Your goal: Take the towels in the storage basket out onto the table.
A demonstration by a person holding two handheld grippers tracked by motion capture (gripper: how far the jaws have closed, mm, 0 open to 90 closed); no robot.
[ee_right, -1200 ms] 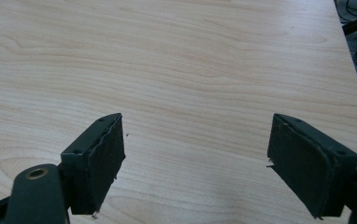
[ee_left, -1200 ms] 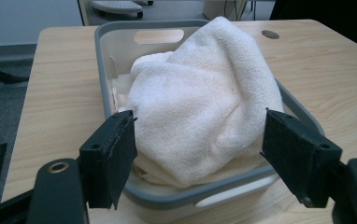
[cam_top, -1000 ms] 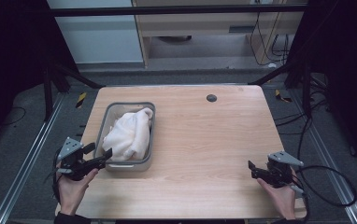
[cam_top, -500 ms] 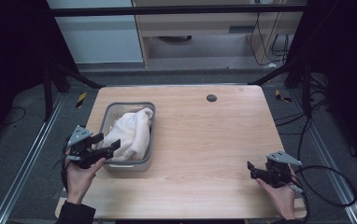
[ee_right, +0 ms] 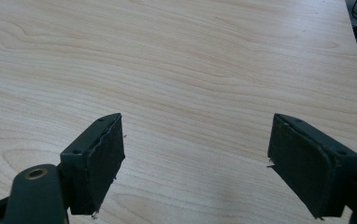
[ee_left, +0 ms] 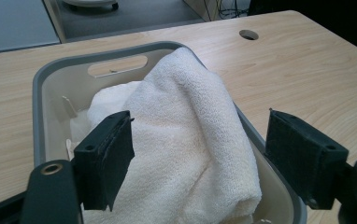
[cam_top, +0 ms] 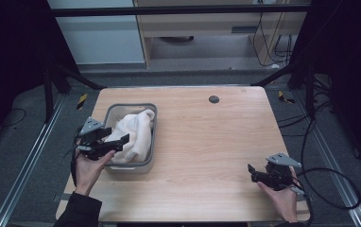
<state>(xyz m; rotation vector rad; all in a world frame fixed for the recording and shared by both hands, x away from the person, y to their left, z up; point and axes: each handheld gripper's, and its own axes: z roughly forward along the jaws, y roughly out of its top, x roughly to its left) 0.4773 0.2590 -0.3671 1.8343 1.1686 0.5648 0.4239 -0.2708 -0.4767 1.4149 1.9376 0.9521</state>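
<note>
A: White terry towel (ee_left: 186,140), where's it sitting?

B: Heaped in the grey bin (cam_top: 112,111) on the left half of the desk (cam_top: 207,142). It bulges above the rim, and one fold leans on the wall that faces the desk's middle. The bin has a handle slot in its far end wall.

A: Your left gripper (cam_top: 116,142)?

B: My left hand (cam_top: 88,169) holds it over the bin's near left corner, pointing across the towel. Fingers (ee_left: 105,156) are spread wide. In the left gripper view one pad sits over the towel's left side, the other (ee_left: 303,156) out past the bin's right rim, above bare wood. Touching the cloth or just above it? Can't tell.

A: Right gripper (cam_top: 255,174)?

B: Near the front right corner of the desk, in my right hand (cam_top: 282,198), well apart from the bin. Fingers (ee_right: 97,161) wide too, nothing between them but wood grain in the right gripper view. Grey plate on top, and its cable (cam_top: 339,189) loops off the right edge.

A: Anything else on the desk?

B: Round dark hole (cam_top: 213,99) near the far edge, right of the bin.
</note>
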